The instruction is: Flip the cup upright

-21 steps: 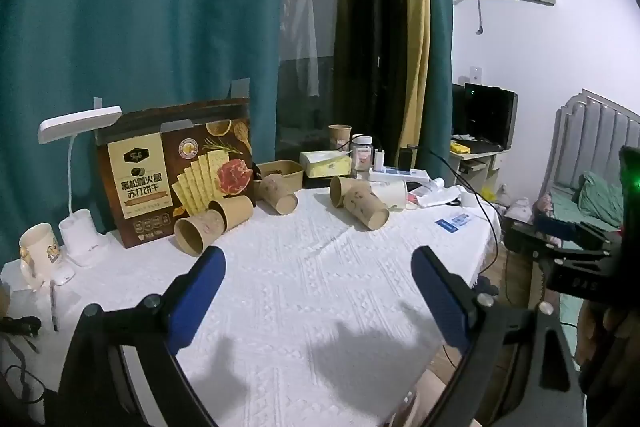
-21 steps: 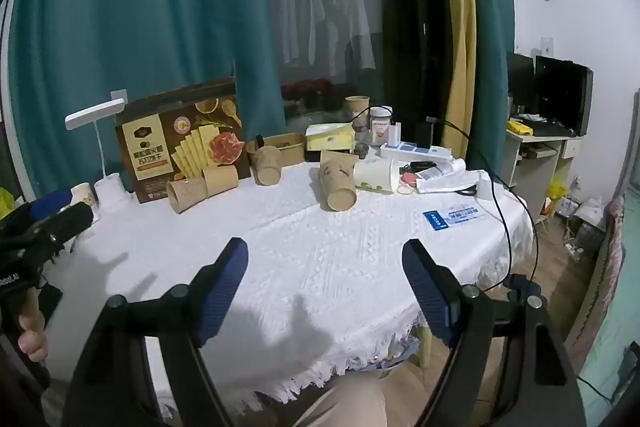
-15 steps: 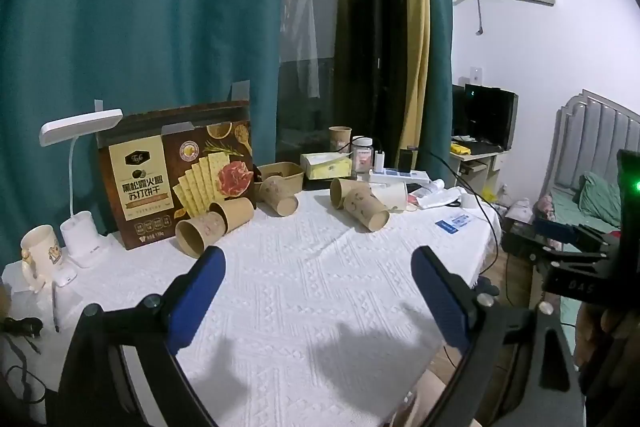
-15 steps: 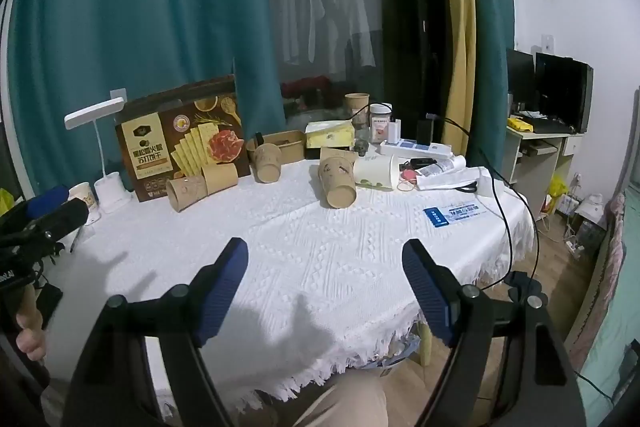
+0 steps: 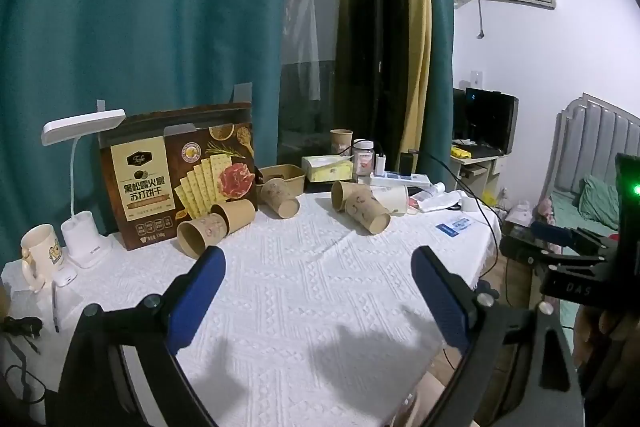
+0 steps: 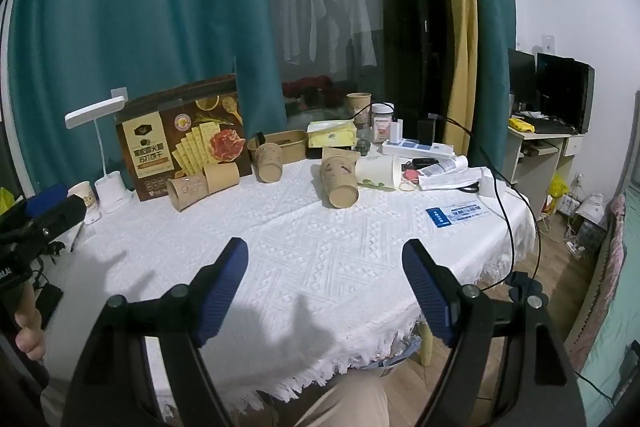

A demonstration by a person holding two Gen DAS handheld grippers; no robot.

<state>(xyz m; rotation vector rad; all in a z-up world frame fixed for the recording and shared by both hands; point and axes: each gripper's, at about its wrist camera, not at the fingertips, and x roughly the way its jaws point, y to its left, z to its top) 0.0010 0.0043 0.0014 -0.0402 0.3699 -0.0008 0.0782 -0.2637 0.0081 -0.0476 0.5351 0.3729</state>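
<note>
Handling notes for the brown printed paper cup [image 6: 339,183] lying on its side near the table's centre-right, mouth toward me: I judge it light, thin-walled and easily crushed, with a slightly slick coated skin. I would grip across the mid-wall, below the rolled rim, with modest force; pinching the open mouth would ovalise it. Three more brown paper cups on their sides [image 5: 216,225] lie at far left, and a white paper cup on its side [image 6: 379,172] lies just beside the target on its right.

My right claw [image 6: 326,277] is spread wide and empty above the white embossed tablecloth [image 6: 320,239], well apart from the cup. My left claw [image 5: 316,281] is likewise spread and empty.

Legible writing: the brown cracker box [image 5: 180,179] carries a "Tafe" logo above large Chinese characters, with pictured crackers and ham. The blue-and-white card [image 6: 456,215] at right is printed, but too small to read.
</note>
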